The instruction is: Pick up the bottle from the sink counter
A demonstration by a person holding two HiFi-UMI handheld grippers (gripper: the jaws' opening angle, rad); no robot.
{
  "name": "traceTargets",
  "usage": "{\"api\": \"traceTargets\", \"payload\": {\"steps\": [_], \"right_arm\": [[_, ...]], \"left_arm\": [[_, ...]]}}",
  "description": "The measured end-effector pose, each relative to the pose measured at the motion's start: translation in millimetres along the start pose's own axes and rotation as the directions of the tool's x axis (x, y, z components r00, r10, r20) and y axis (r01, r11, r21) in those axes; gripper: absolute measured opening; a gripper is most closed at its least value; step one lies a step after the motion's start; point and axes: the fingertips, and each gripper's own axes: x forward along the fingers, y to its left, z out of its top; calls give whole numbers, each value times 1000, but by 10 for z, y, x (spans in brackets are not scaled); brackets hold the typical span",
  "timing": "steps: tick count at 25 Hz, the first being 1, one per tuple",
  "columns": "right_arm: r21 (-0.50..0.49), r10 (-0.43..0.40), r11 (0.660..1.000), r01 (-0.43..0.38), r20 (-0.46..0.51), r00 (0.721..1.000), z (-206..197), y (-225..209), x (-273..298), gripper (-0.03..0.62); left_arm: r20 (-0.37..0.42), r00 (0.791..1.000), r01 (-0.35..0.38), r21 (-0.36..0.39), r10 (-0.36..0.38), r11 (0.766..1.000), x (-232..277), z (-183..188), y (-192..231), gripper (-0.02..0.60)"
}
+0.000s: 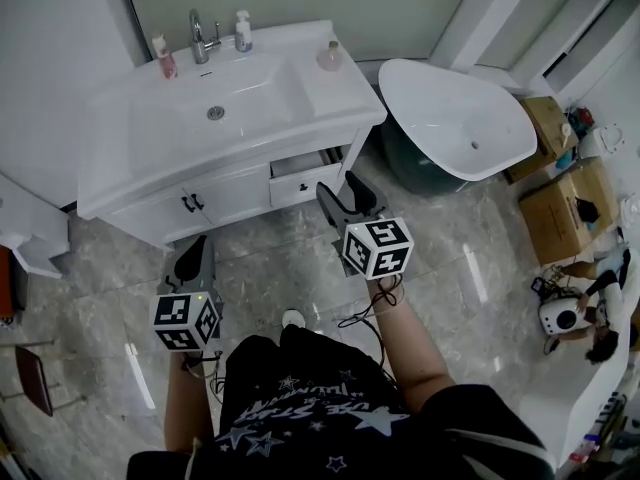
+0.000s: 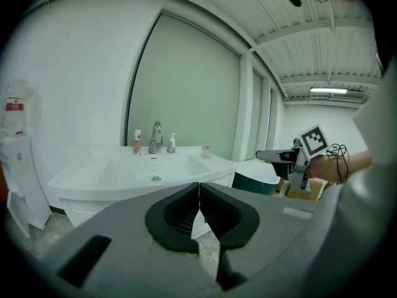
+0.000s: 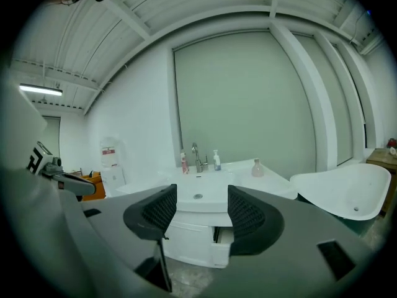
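Note:
The white sink counter (image 1: pixel 330 98) stands ahead of me with three bottles on it. A pink bottle (image 1: pixel 163 56) is left of the faucet (image 1: pixel 200 36), a white pump bottle (image 1: pixel 243 31) is right of it, and a round pale bottle (image 1: pixel 329 56) sits at the right corner. My left gripper (image 1: pixel 193 258) hovers over the floor in front of the cabinet, jaws shut and empty (image 2: pixel 199 188). My right gripper (image 1: pixel 345 200) is higher, near the cabinet's right front, jaws open with nothing between them (image 3: pixel 201 207). Both are well short of the bottles (image 3: pixel 216 160).
A cabinet drawer (image 1: pixel 305 168) stands partly pulled out just ahead of the right gripper. A white bathtub (image 1: pixel 455 118) sits to the right of the counter, with cardboard boxes (image 1: pixel 565 208) beyond it. A white appliance (image 1: pixel 20 238) and a stool (image 1: pixel 35 378) are at left.

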Motion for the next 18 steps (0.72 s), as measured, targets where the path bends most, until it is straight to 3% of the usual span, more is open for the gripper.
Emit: {"api": "traceTargets", "payload": {"steps": [18], "right_arm": [[18,-88,996,89,-17,996,265,-1191,1265,252]], "left_arm": [[28,992,121,48,-123,991,2005,696,129,20]]}}
